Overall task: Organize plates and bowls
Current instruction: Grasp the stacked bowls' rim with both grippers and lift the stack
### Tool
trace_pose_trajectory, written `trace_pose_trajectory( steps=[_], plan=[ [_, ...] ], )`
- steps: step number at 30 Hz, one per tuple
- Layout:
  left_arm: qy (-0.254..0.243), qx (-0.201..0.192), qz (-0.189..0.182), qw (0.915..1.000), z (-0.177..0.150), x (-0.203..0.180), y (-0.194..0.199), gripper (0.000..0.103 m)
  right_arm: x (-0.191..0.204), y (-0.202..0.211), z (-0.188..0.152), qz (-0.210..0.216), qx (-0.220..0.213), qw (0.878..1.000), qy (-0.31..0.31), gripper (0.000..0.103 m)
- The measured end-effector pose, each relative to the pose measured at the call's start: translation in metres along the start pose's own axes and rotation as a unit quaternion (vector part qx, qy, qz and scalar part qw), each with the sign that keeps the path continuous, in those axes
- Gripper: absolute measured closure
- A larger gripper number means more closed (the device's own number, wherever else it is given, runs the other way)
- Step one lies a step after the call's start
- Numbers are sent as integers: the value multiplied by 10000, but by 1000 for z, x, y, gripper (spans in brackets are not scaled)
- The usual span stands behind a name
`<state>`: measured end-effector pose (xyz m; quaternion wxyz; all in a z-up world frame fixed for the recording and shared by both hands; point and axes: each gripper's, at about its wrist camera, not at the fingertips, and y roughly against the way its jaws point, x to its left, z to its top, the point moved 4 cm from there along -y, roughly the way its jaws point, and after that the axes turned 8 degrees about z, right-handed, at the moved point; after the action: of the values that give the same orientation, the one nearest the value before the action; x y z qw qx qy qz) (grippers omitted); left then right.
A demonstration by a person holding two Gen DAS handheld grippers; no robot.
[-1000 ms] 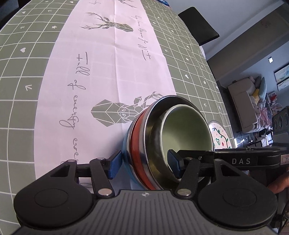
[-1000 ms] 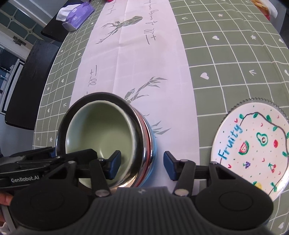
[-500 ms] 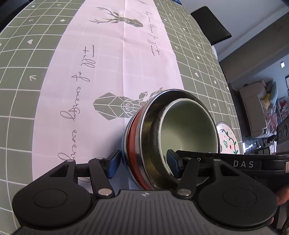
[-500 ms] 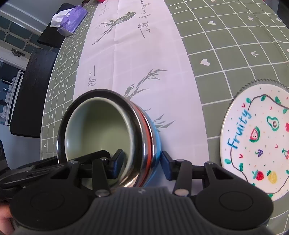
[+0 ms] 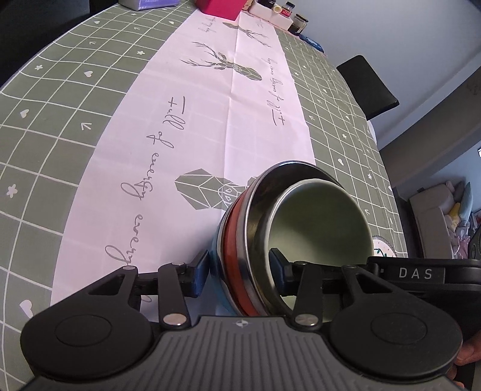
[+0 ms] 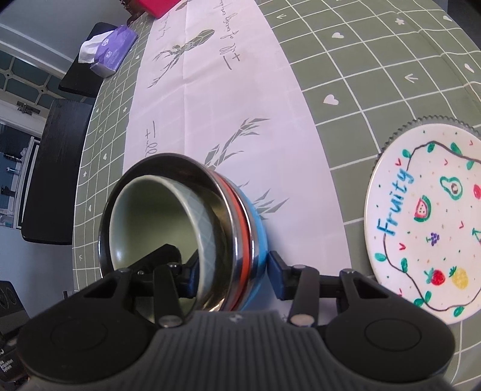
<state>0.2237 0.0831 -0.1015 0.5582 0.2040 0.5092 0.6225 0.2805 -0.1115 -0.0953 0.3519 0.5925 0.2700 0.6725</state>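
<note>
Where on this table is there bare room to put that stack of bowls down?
The pink runner beyond the bowl stack lies bare, as do the green squares above the fruit plate. It is crowded at the far end, by the tissue pack, pink box and jars.

Readable text only. Fruit-pattern plate (image 6: 427, 222) — "Fruity" in blue hand lettering along its left side. White runner (image 5: 210, 126) down the desk — grey script, "Full of energy every..." legible in the left wrist view, repeated on the far side; remainder cut off. Black body of the other claw (image 5: 421, 273) at right edge of the left wrist view — "DAS" in white capitals.
</note>
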Motion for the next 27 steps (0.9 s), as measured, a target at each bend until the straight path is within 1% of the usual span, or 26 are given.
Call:
trace_pose_trajectory(
  steps=[12,19,23,27],
  plan=[
    [62,210,133,9997,5,-2,-3,54,-1,5,-4,-74,-98,9999,-16,65],
    [-11,187,218,9996,8,-4,6,54,2,10,-3,8,-96,10000,7,67],
    [-69,107,214,9997,13,-14,16,54,5,21,0,47,-187,9998,76,68],
    [-143,70,154,9998,18,-32,24,54,6,41,5,29,-300,9994,161,68]
  ],
)
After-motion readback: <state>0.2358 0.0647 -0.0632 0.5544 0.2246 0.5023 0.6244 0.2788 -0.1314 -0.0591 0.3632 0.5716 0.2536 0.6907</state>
